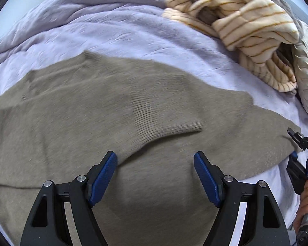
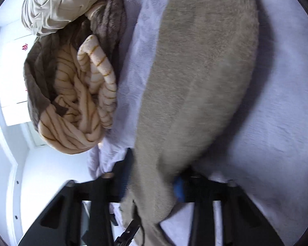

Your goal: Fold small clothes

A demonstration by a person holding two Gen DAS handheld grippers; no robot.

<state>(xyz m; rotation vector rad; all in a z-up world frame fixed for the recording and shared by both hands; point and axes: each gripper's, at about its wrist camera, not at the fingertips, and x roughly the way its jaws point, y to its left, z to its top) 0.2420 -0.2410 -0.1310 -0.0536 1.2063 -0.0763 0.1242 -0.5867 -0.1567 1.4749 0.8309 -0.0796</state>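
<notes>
Under our left gripper (image 1: 155, 176), jaws apart, lies the taupe knit sweater (image 1: 113, 106) on lavender bedding (image 1: 133, 37); our right gripper (image 2: 152, 186) clamps its edge.

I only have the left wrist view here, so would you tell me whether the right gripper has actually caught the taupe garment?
Observer: Yes. In the right wrist view the taupe garment runs between the right gripper fingers, which are closed on it.
Operator: Thank you. Is the cloth lifted there?
Observer: It rises off the lavender bedspread and throws a shadow beside it.
Operator: And the striped blanket?
Observer: The striped blanket is wrapped in a brown fleece layer, clear of the garment.
</notes>
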